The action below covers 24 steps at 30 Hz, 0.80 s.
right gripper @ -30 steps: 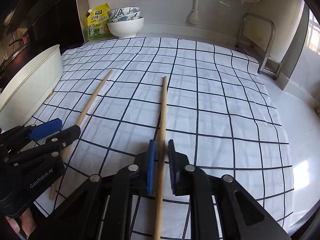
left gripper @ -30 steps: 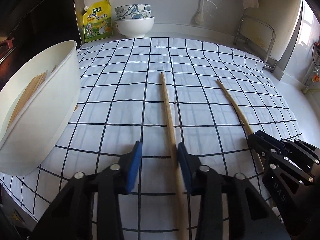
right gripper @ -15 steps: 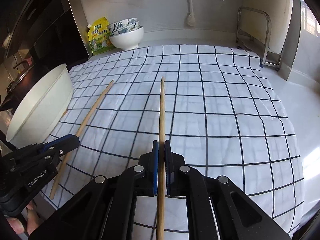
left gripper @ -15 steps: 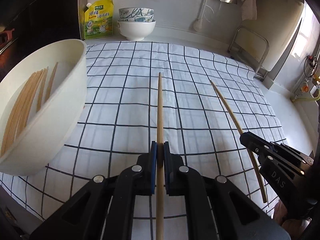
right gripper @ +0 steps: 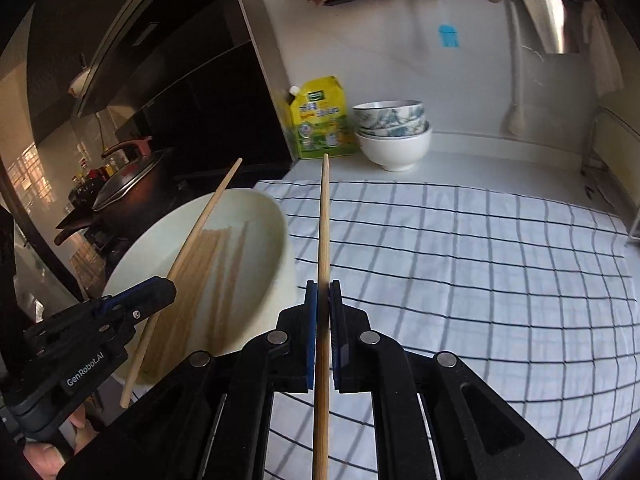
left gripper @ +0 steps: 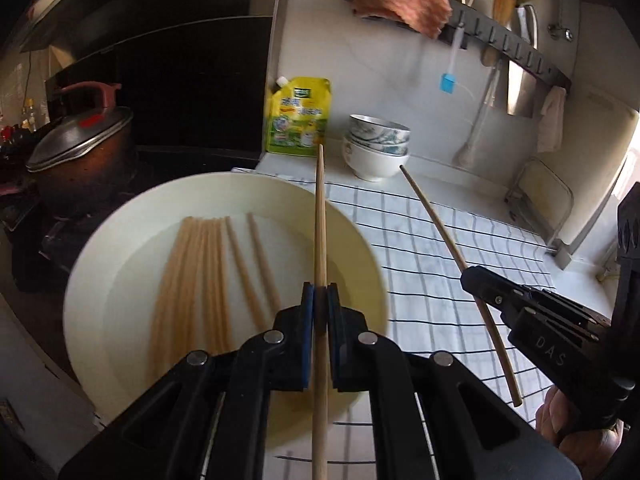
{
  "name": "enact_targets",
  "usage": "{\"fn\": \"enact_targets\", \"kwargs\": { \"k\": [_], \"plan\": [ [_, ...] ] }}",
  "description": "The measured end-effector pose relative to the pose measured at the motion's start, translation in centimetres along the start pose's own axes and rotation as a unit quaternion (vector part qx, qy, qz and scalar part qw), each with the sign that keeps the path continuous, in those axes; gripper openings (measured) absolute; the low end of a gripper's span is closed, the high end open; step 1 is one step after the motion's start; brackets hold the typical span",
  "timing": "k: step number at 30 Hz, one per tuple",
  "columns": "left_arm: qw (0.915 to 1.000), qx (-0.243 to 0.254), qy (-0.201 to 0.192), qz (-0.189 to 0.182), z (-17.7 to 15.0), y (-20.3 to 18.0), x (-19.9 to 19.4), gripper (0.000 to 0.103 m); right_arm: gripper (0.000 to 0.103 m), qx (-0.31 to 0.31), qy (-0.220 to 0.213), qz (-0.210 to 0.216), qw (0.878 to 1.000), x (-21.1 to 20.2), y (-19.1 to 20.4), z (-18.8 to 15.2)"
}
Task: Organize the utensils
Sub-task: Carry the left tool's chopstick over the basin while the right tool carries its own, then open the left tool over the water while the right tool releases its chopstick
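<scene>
Two black grippers each clamped one long wooden chopstick: the left gripper (left gripper: 320, 294) held its chopstick (left gripper: 319, 216) over the round white bowl (left gripper: 120, 240) at centre-left, the right gripper (right gripper: 323, 292) held its chopstick (right gripper: 323, 220) above the checked tablecloth (right gripper: 480, 260).

We see a white kitchen wall (left gripper: 360, 60) hung with a rail of hooks (left gripper: 516, 46), a dark lidded pot (left gripper: 80, 148) left, daylight from the right.
</scene>
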<state>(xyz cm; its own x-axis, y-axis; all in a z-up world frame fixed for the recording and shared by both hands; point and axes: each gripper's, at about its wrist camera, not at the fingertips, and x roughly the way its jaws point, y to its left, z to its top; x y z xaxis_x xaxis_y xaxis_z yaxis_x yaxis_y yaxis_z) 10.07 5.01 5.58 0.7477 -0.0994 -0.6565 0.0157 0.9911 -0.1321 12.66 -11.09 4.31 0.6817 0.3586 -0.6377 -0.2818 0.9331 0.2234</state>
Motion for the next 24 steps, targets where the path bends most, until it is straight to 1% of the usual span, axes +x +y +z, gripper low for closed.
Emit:
{"fn": "enact_targets", "kwargs": {
  "k": [4, 7, 9, 14, 19, 24],
  "plan": [
    [0.9991, -0.020, 0.003, 0.036, 0.9, 4.7, 0.7, 0.007, 0.006, -0.026, 0.014, 0.031, 0.999, 3.3, 4.3, 1.6],
    [0.9981, -0.037, 0.009, 0.049, 1.3, 7.5, 1.3, 0.007, 0.006, -0.041, 0.035, 0.042, 0.998, 6.0, 6.9, 2.2],
    [0.9975, -0.043, 0.014, 0.054, 1.3, 8.7, 2.0, 0.007, 0.006, -0.048, 0.049, 0.046, 0.997, 7.6, 8.2, 2.2],
    [0.9972, -0.044, 0.029, 0.053, 1.1, 10.1, 3.3, 0.007, 0.006, -0.047, 0.081, 0.047, 0.995, 10.6, 9.4, 2.2],
    [0.9967, -0.049, 0.043, 0.049, 0.7, 10.7, 4.4, 0.008, 0.006, -0.047, 0.095, 0.041, 0.994, 11.5, 9.5, 1.5],
    [0.9958, -0.056, 0.057, 0.045, 0.1, 10.9, 4.9, 0.008, 0.006, -0.047, 0.096, 0.039, 0.993, 11.7, 9.4, 1.2]
  ]
}}
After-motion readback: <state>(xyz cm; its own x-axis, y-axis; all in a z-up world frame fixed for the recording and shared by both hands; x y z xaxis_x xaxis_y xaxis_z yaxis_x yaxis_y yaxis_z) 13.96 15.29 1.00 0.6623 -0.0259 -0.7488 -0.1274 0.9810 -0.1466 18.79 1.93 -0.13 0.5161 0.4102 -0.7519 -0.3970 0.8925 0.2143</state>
